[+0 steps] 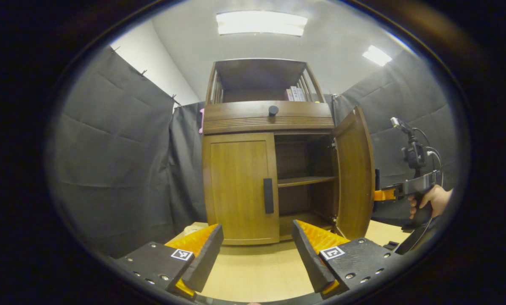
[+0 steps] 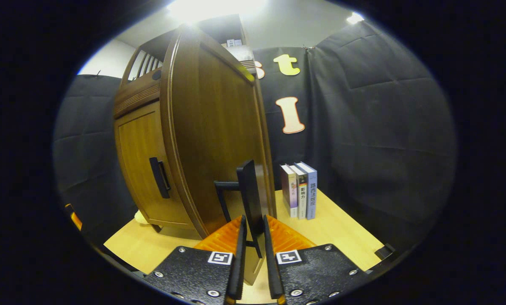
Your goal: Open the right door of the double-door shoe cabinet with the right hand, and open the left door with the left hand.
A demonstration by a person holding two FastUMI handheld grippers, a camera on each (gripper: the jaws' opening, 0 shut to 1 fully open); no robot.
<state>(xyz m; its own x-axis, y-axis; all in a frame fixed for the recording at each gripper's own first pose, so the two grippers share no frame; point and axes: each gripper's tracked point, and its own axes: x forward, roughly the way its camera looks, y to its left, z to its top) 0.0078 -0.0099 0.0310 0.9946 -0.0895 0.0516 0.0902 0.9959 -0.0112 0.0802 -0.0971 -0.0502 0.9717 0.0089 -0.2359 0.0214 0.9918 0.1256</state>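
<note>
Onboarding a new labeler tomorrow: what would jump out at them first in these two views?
First, the wooden cabinet dead center in the left gripper view, its right door swung wide, showing a bare shelf, while the left door is shut. Next, in the right gripper view, the right gripper clamped on that door's handle. The left gripper hangs open, short of the left door.

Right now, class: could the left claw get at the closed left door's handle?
Probably yes. The left claw is open and faces the left door's handle, with bare tabletop between them; the swung-out right door stands off to the side.
</note>
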